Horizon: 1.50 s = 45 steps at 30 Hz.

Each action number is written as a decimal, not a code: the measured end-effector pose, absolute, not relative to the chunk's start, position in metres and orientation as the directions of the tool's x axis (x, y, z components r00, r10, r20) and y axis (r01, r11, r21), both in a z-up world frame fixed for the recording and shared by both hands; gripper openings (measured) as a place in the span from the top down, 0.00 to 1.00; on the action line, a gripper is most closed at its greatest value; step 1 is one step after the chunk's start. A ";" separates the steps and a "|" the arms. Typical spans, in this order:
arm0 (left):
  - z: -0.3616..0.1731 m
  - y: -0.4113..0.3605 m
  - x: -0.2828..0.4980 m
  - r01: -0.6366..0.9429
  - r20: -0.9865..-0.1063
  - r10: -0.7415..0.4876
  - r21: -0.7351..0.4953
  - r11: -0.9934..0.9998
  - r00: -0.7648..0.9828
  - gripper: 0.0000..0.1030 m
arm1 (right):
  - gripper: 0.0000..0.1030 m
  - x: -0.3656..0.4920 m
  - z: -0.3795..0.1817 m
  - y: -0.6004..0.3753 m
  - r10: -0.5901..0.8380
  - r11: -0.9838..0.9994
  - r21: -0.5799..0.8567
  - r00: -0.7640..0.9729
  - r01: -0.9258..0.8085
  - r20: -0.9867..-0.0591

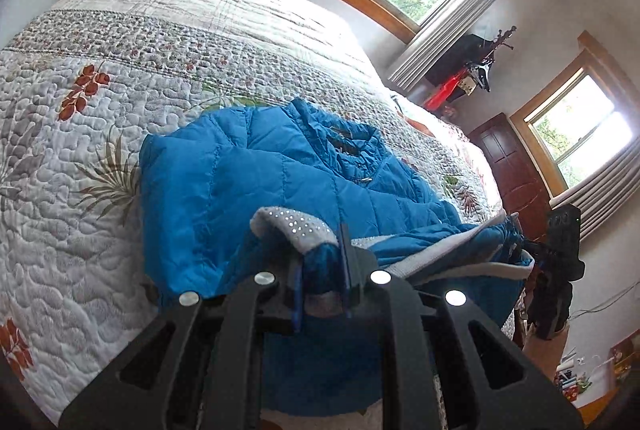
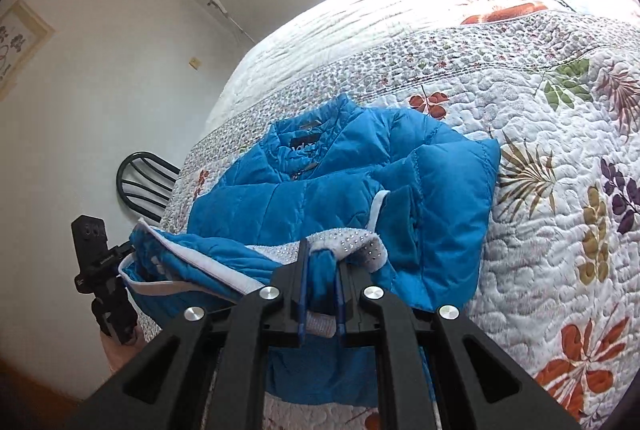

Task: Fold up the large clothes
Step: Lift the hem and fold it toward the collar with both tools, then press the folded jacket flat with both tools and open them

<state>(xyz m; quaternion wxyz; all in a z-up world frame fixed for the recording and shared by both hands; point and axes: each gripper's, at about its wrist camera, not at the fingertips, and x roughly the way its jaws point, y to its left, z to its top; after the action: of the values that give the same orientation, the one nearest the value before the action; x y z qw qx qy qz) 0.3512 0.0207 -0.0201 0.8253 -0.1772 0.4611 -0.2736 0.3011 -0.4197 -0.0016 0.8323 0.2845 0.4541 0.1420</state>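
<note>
Quilted bed (image 1: 120, 77): blue jacket (image 1: 240, 181) near its edge; left gripper (image 1: 322, 282) and right gripper (image 2: 320, 282) both clamped on jacket's studded hem.

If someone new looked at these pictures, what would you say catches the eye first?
The bright blue puffer jacket lying on the floral quilted bedspread. Next, its grey rhinestone-studded hem, pinched at either end by the left hand-held gripper and the right hand-held gripper.

The left tool (image 1: 322, 262) pinches the blue jacket's (image 1: 248, 181) studded grey hem (image 1: 296, 226).
</note>
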 end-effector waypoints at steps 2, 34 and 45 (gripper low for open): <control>-0.031 0.019 0.372 0.267 -0.678 -0.614 -0.555 0.788 0.404 0.87 | 0.90 0.320 -0.013 -0.424 0.499 0.791 0.610 0.530 0.044 -0.686; -0.071 0.012 0.413 0.394 -0.771 -0.469 -0.307 0.866 0.430 0.29 | 0.37 0.376 -0.048 -0.398 0.258 0.957 0.289 0.516 -0.021 -0.817; -0.040 0.001 0.368 0.398 -0.689 -0.425 -0.212 0.892 0.587 0.88 | 0.90 0.328 -0.004 -0.406 0.265 0.944 0.327 0.663 -0.032 -0.700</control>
<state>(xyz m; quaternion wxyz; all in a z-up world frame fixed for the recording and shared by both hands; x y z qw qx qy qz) 0.3685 0.0008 -0.0404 0.8906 -0.0174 0.3912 -0.2312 0.3278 -0.4062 -0.0037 0.9003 0.1450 0.4021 0.0825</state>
